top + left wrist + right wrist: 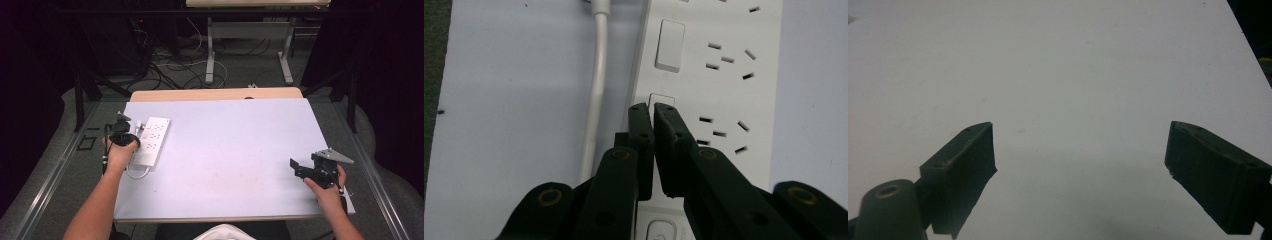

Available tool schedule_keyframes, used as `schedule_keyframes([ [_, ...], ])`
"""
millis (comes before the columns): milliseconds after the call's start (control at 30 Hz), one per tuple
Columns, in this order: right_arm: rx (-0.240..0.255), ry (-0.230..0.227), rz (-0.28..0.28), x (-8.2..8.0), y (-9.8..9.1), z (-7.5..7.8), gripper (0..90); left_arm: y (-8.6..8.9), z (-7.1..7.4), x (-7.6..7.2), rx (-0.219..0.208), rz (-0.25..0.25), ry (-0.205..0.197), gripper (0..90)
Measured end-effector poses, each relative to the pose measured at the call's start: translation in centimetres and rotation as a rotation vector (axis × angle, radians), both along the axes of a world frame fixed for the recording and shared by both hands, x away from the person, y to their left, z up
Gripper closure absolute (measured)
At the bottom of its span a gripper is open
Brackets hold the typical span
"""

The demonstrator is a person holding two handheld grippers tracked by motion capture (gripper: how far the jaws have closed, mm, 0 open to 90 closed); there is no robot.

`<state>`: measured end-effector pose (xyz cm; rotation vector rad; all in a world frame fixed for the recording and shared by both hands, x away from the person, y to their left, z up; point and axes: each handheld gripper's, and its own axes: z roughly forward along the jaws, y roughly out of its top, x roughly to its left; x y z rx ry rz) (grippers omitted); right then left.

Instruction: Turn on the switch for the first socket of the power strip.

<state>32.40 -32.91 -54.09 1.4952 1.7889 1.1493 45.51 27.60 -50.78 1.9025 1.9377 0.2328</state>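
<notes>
At the bench's left edge lies the white power strip [151, 140], its cord [595, 95] curling off beside it; the left gripper [653, 111] hovers over a rocker switch [662, 101], its fingers pressed nearly together, gripping nothing; the right gripper [1080, 145] rests well apart over bare bench [1073, 60], its fingers spread wide and empty; the strip looks light, rigid and smooth-sided, likely to slide when pushed, so I would pinch it across its long edges, clear of the cord.
</notes>
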Motion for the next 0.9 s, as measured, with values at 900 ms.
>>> schedule_keyframes([
  [900,-0.006,-0.009,0.008,0.07,0.02,-0.01,12.6,-0.02,-0.37,-0.25,0.003,0.001,-0.01,89.6],
])
